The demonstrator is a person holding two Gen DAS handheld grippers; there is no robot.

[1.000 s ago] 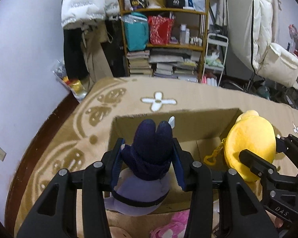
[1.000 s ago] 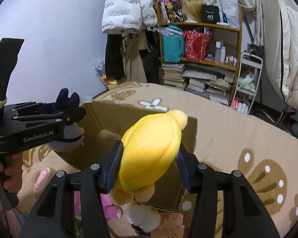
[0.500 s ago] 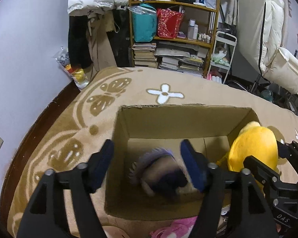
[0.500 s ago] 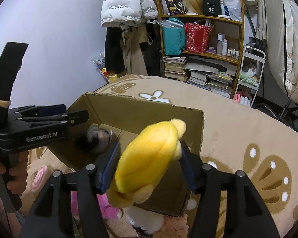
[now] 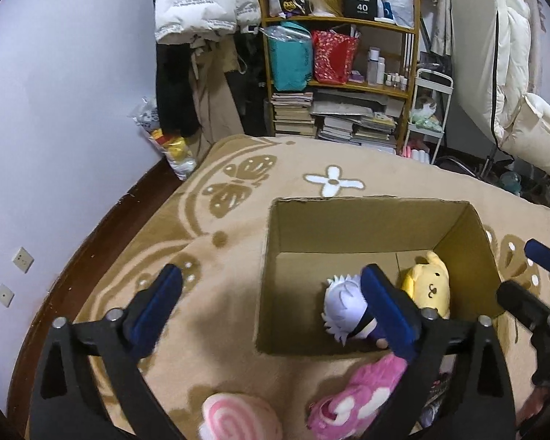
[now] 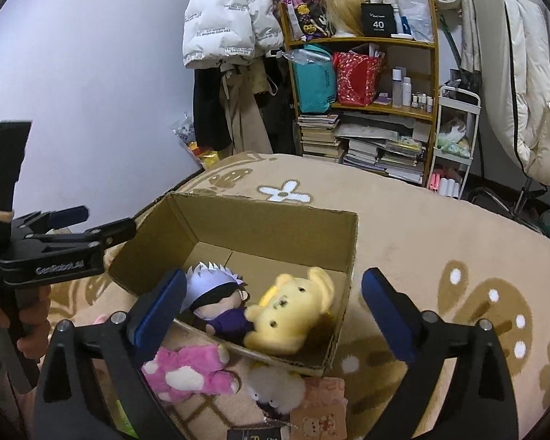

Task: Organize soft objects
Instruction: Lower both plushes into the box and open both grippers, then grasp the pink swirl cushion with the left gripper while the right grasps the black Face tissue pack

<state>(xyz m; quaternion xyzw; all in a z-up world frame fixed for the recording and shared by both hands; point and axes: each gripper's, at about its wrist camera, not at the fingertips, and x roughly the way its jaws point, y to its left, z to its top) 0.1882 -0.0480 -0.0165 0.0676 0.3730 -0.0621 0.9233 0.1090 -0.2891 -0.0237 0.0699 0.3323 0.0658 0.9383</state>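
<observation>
Cardboard box (image 5: 352,227): open-topped brown carton on the beige patterned rug (image 5: 238,330), near walls plain, flaps not visible.
White-haired doll (image 6: 216,300): small plush figure with spiky white hair, dark blindfold and purple body, lying on the box floor at the near side, touching the yellow plush.
Yellow plush (image 6: 289,315): soft yellow dog-shaped toy, lying on the box floor just right of the doll, face up in the left wrist view (image 5: 427,289).
Left gripper (image 5: 271,308): black two-finger tool with blue pads, jaws just opened and standing wide; nothing between them; right finger over the box's near edge, left finger over the rug.
Right gripper (image 6: 271,311): same make, jaws just opened and standing wide above the near part of the box; both toys lie below, free of the pads.
Pink plush (image 6: 187,370): pink and white soft toy on the rug, just outside the near box wall.
White fluffy toy (image 6: 275,388): on the rug beside the pink plush, in front of the box.
Pink spiral cushion (image 5: 238,418): round, pink and white, at the lower edge of the left wrist view.
Hand (image 6: 29,330): person's hand around the left gripper's handle.
</observation>
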